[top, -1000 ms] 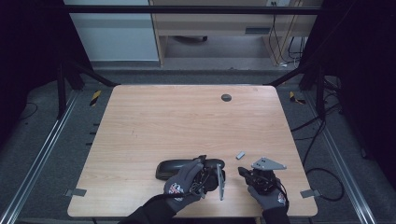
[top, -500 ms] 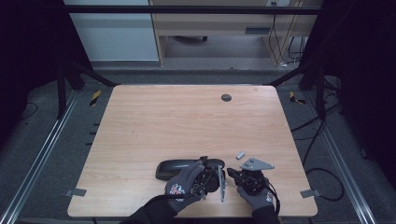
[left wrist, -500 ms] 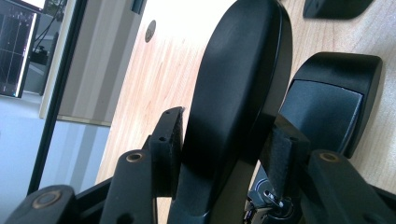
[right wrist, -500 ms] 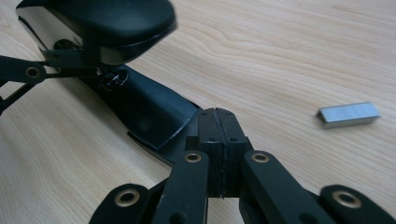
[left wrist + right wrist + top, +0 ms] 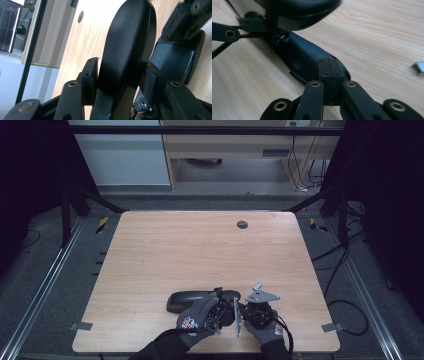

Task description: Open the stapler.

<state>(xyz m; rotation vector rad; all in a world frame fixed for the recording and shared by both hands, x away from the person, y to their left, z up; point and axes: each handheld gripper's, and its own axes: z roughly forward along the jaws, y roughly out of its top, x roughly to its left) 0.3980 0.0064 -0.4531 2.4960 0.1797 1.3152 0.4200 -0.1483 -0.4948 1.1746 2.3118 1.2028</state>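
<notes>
Both grippers (image 5: 222,307) (image 5: 252,312) meet low over the black case (image 5: 187,299).

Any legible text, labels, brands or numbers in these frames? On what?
None legible.
Left glove: red-and-white logo on the back, too small to read.
Right glove: small red mark, too small to read.
Black case: plain, no print in view.
Table: bare wood, no markings.

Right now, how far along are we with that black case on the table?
Done: the left gripper has just closed on the black case's lid, standing raised off its base. In hand: the shut right gripper presses toward that base. Left: whatever follows with the small metal piece.
</notes>
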